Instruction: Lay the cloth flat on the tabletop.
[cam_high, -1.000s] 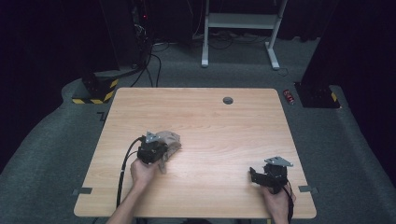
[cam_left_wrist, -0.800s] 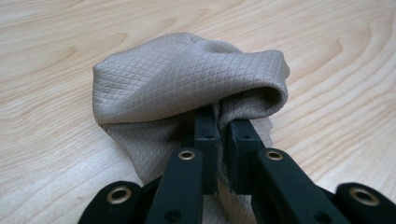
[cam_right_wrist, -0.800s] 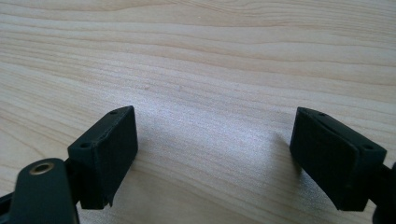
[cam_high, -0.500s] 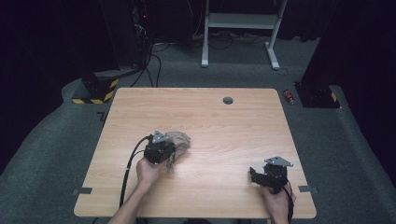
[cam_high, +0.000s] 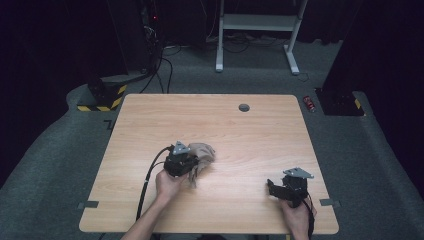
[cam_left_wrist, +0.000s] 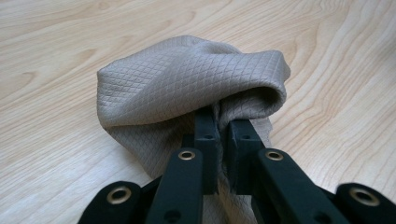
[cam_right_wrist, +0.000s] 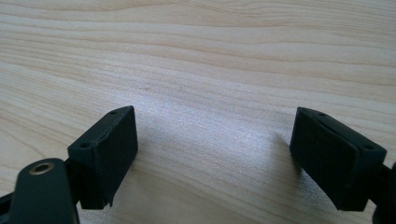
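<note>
A: Where is the cloth (cam_high: 202, 154) sitting?

B: On the wooden tabletop (cam_high: 250, 135), left of the middle and toward the person's side. It is a beige, diamond-quilted piece, bunched into a soft heap rather than spread flat.

A: And the left gripper (cam_high: 187, 162)?

B: It has the cloth. In the left gripper view the 2 black jaws stand almost together with a pinch of fabric (cam_left_wrist: 187, 79) caught between them, and a fold of the cloth curls over their tips. From the high view the left hand (cam_high: 169, 182) comes in from the bottom edge, and the gripper's cable (cam_high: 147, 182) trails back along the forearm toward the tabletop's near edge.

A: Is the cloth lifted off the wood?

B: I cannot tell. Part of it hangs from the jaws, and the rest lies close to or on the surface.

A: What about the right gripper (cam_high: 272, 187)?

B: Spread wide, with nothing between the jaws. The right gripper view shows bare wood grain in the gap between the 2 pads. It sits near the near right corner of the tabletop, well apart from the cloth, with the right hand (cam_high: 296, 215) behind it.

A: Anything else on the tabletop?

B: A small round dark grommet (cam_high: 244, 107) near the far edge.
</note>
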